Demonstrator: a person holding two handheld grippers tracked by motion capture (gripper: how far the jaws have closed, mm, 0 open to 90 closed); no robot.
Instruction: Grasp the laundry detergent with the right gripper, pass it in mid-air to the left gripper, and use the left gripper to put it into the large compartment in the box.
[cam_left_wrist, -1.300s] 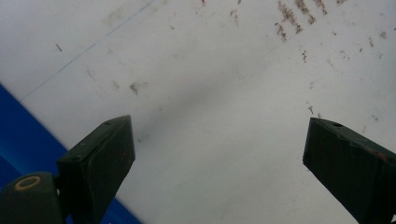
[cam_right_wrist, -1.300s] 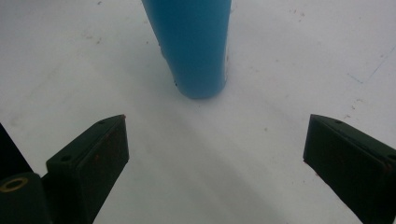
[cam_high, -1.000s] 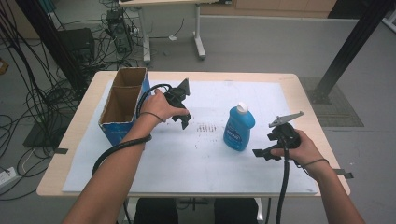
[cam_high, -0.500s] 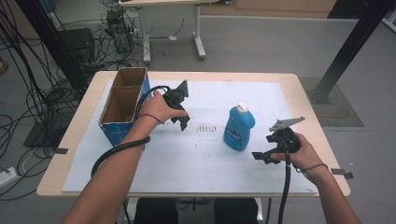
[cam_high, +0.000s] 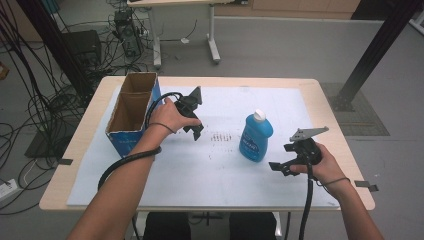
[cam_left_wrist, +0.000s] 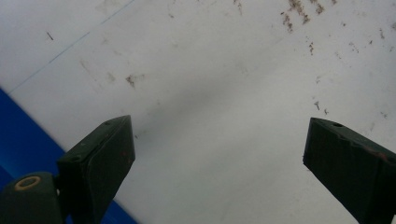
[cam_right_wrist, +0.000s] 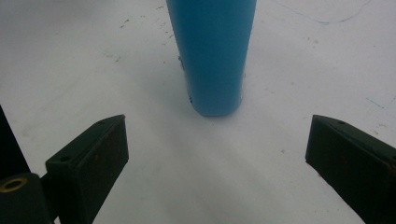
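Ahead — blue bottle (cam_right_wrist: 212, 56), upright

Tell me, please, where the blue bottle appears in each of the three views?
High view: blue bottle right of centre, upright on the white sheet.
Left gripper view: not in it.
Right gripper view: top centre, beyond the open jaws.
Shared landmark: the white sheet.

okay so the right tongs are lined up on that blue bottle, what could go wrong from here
1. The blue bottle stands upright, tall and narrow; a push from one jaw of the open right tongs before both close could tip it.
2. Its body looks smooth, so a low or shallow grip might slip.
3. The left tongs hang open beside the cardboard box; a careless swing could knock it.
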